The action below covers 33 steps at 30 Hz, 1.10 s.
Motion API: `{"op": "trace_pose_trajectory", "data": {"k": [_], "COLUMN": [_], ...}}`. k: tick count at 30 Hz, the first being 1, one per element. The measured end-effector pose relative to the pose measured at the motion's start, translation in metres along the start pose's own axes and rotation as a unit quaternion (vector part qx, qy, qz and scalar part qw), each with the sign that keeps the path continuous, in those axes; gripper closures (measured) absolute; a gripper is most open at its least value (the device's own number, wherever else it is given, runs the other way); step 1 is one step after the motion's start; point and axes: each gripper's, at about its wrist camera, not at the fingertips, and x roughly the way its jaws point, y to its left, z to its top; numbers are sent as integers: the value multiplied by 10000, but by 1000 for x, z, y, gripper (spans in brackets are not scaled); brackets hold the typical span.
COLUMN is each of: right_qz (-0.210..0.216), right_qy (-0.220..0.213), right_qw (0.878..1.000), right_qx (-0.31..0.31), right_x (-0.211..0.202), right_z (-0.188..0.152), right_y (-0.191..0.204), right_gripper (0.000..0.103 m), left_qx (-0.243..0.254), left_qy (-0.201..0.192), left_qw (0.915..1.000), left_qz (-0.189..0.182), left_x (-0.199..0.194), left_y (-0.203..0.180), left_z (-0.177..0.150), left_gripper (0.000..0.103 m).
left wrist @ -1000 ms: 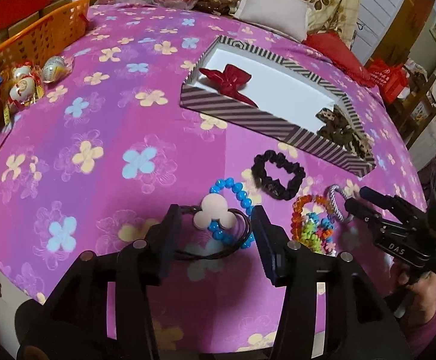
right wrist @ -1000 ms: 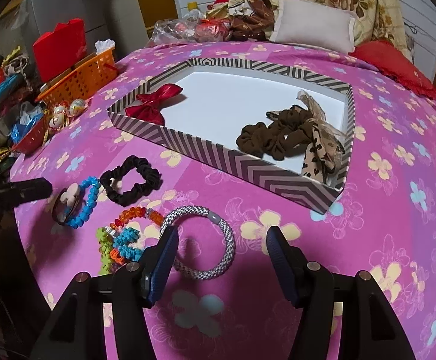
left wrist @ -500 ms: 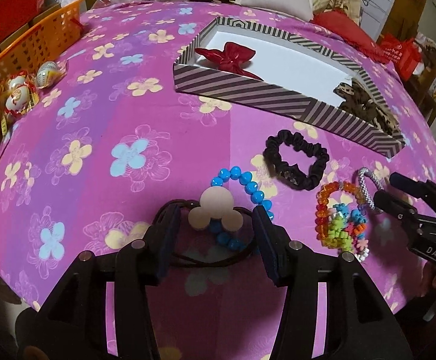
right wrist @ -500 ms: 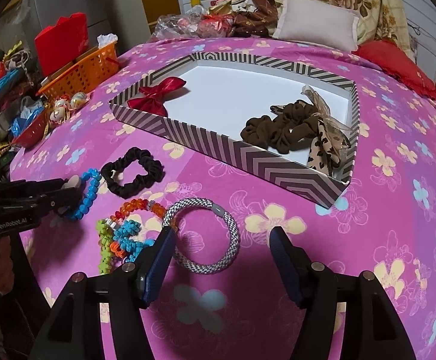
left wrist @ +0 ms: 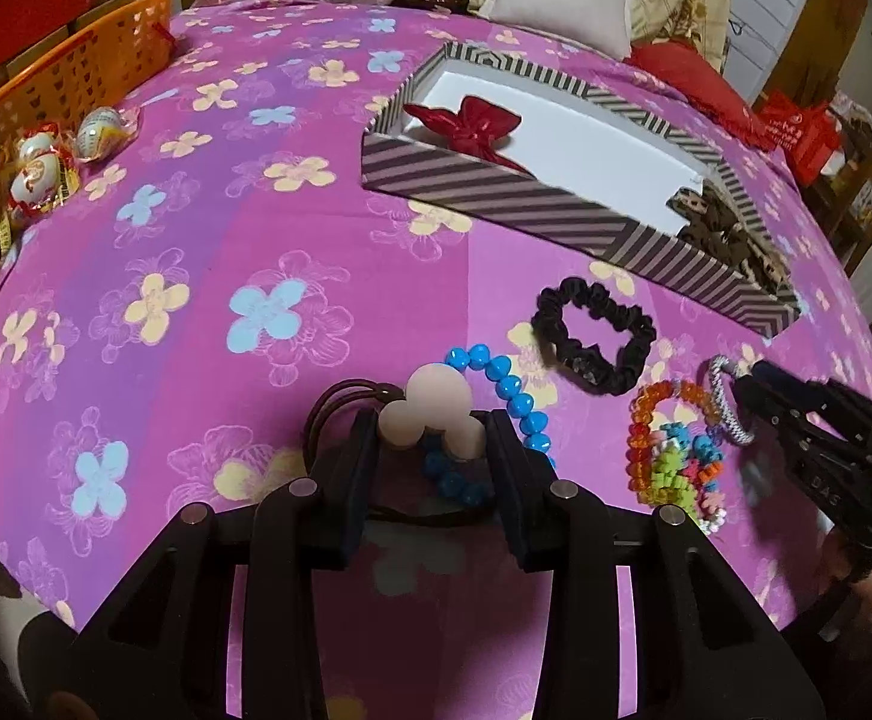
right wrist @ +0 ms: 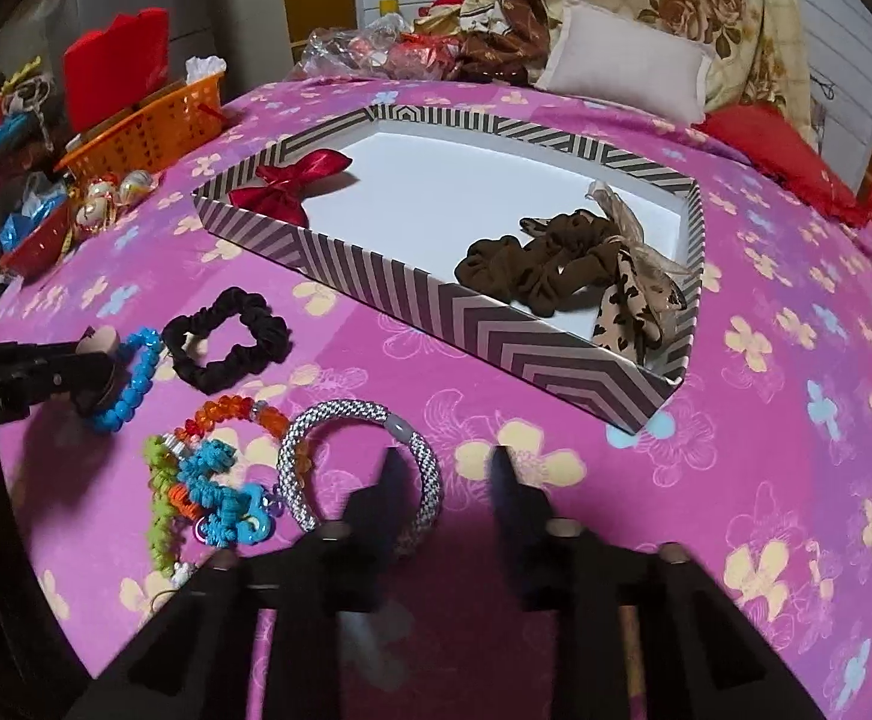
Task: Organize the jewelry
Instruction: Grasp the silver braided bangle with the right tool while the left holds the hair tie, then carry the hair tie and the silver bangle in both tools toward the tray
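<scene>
On the pink flowered cloth lie a hair tie with a beige three-ball charm [left wrist: 432,414], a blue bead bracelet [left wrist: 511,396], a black scrunchie [left wrist: 595,336], a colourful bead bunch [left wrist: 676,456] and a grey-white woven bracelet [right wrist: 363,468]. My left gripper [left wrist: 429,450] has its fingers closed in on both sides of the charm. My right gripper [right wrist: 445,480] is open, its left finger inside the woven bracelet's ring. The striped box [right wrist: 375,282] holds a red bow [right wrist: 291,186] and brown scrunchies [right wrist: 562,264].
An orange basket [left wrist: 69,78] and wrapped eggs [left wrist: 45,162] are at the left edge. A beige pillow [right wrist: 628,66], a red cushion [left wrist: 700,84] and clutter lie behind the box. The table's near edge is just under both grippers.
My left gripper has closed in on the charm. My right gripper has moved forward and narrowed, its left finger now inside the woven bracelet.
</scene>
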Motion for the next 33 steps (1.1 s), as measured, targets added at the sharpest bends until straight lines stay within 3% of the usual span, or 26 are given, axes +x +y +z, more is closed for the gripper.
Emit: {"op": "trace_pose_trajectory", "data": {"k": [1, 2, 16, 33], "right_qz": [-6, 25, 233, 286], "right_qy": [-4, -13, -583, -719], "right_qw": [10000, 10000, 9979, 9969], "right_qx": [23, 69, 171, 159], "right_x": [-1, -2, -49, -62], "right_z": [-1, -2, 10, 27], "right_y": [-2, -4, -3, -1], "right_gripper": [96, 97, 97, 97], "left_qx": [-20, -46, -154, 4], "left_qy": [-23, -48, -402, -611], "left_qw": [10000, 10000, 9989, 9981], "left_qz": [-11, -21, -165, -33], "left_x": [-2, -5, -43, -56], "left_y": [1, 1, 3, -12], "left_z": [0, 1, 6, 24], "left_gripper": [68, 68, 68, 68]}}
